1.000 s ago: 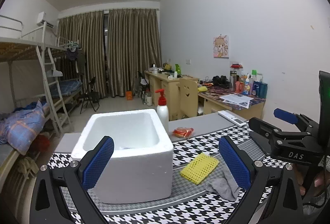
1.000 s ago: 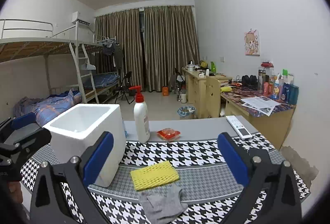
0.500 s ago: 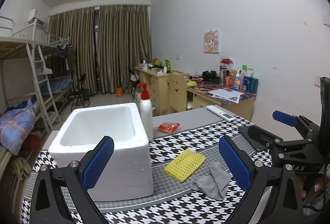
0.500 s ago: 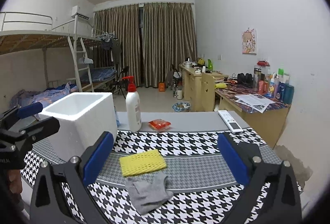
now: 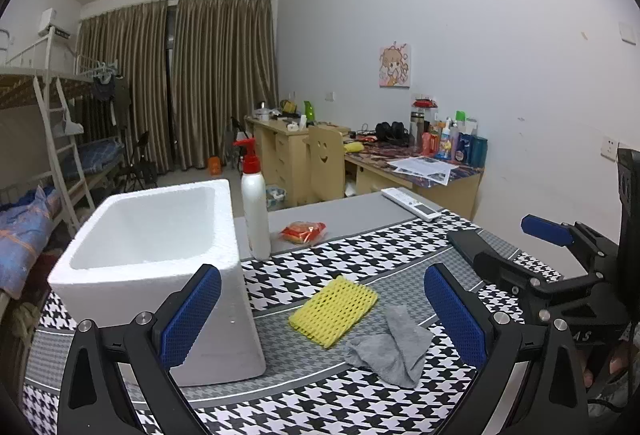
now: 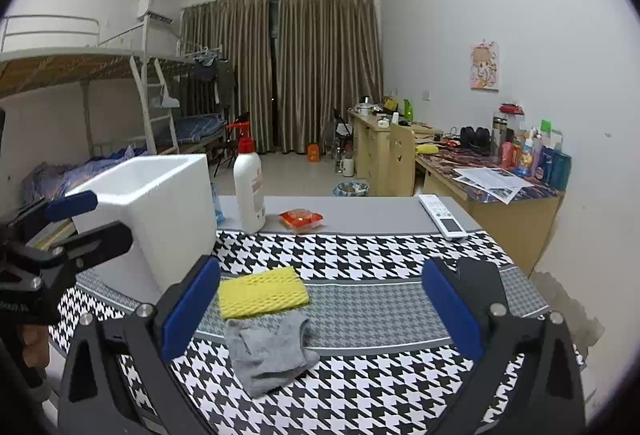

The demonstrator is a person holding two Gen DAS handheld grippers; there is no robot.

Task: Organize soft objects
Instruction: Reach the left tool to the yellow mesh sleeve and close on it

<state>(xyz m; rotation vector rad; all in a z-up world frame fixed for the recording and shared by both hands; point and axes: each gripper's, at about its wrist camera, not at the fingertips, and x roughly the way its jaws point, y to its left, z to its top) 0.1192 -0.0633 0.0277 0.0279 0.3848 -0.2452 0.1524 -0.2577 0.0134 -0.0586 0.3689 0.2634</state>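
Note:
A yellow foam net sleeve (image 5: pixel 334 308) lies on the houndstooth table cloth, with a crumpled grey sock (image 5: pixel 390 349) just in front of it. Both also show in the right wrist view, the sleeve (image 6: pixel 262 292) and the sock (image 6: pixel 270 347). A white foam box (image 5: pixel 160 251) stands open-topped at the left; it also shows in the right wrist view (image 6: pixel 160 215). My left gripper (image 5: pixel 322 315) is open and empty, above the table near the box's front. My right gripper (image 6: pixel 320 309) is open and empty, above the sock.
A white pump bottle with a red top (image 5: pixel 255 209) stands beside the box. A small red packet (image 5: pixel 303 231) and a white remote (image 5: pixel 412 203) lie at the table's far side. A cluttered desk (image 5: pixel 416 167) stands beyond, a bunk bed (image 6: pixel 80 83) at the left.
Both grippers have shifted; in the left view the box, sleeve and sock slid left, and in the right view the box and sock drew nearer. Both stay open and empty.

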